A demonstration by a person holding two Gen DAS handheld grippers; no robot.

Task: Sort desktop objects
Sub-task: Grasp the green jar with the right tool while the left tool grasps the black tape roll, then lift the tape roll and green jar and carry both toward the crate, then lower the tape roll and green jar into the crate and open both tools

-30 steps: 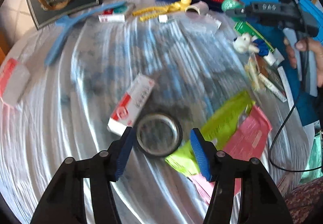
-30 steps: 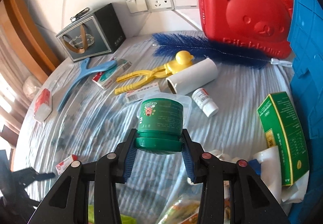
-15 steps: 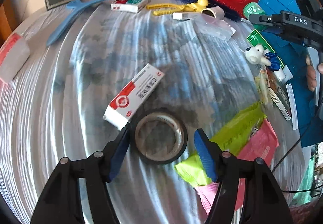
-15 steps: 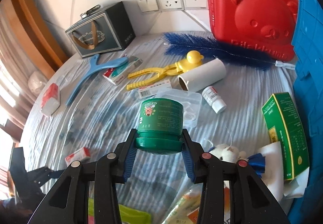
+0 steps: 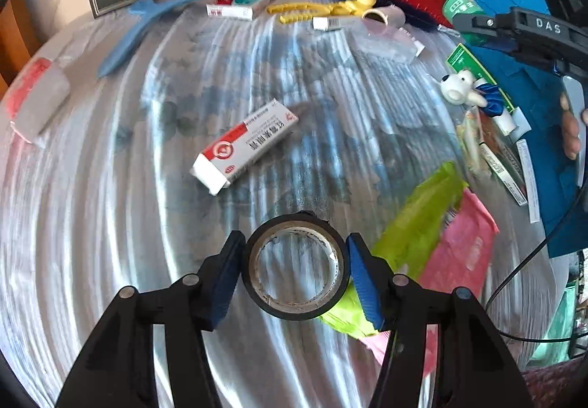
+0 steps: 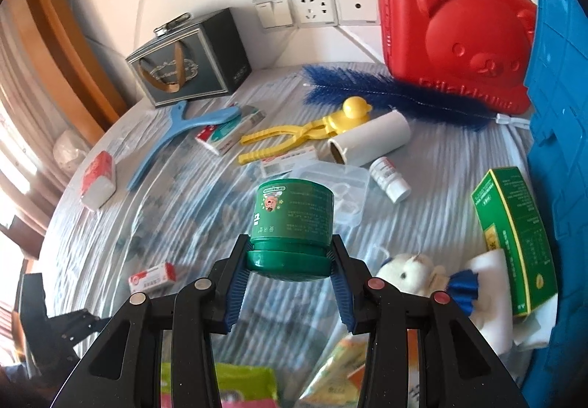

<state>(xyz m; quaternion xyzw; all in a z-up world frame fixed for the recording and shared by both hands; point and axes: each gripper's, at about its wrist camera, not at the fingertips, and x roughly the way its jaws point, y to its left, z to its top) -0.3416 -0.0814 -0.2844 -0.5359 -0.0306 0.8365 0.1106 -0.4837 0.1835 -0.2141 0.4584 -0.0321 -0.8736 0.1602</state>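
Observation:
My left gripper (image 5: 294, 261) is shut on a black tape roll (image 5: 296, 266), its blue pads pressed on both sides, held above the cloth-covered table (image 5: 110, 224). A red-and-white medicine box (image 5: 244, 147) lies just beyond it. My right gripper (image 6: 288, 274) is shut on a green jar (image 6: 290, 224), gripped at its lid and held above the table. The right gripper also shows at the right of the left wrist view (image 5: 514, 28), with the green jar (image 5: 461, 7) in it.
A green pouch (image 5: 415, 235) and pink pouch (image 5: 459, 253) lie right of the tape. A red bear case (image 6: 459, 18), blue crate (image 6: 558, 114), green box (image 6: 514, 235), plush toy (image 6: 408, 274), yellow tongs (image 6: 305, 130), white roll (image 6: 371, 141), dark box (image 6: 191, 59) surround.
My left gripper has closed on the tape roll and lifted it off the cloth. The right gripper keeps hold of the green jar and has drifted slightly back.

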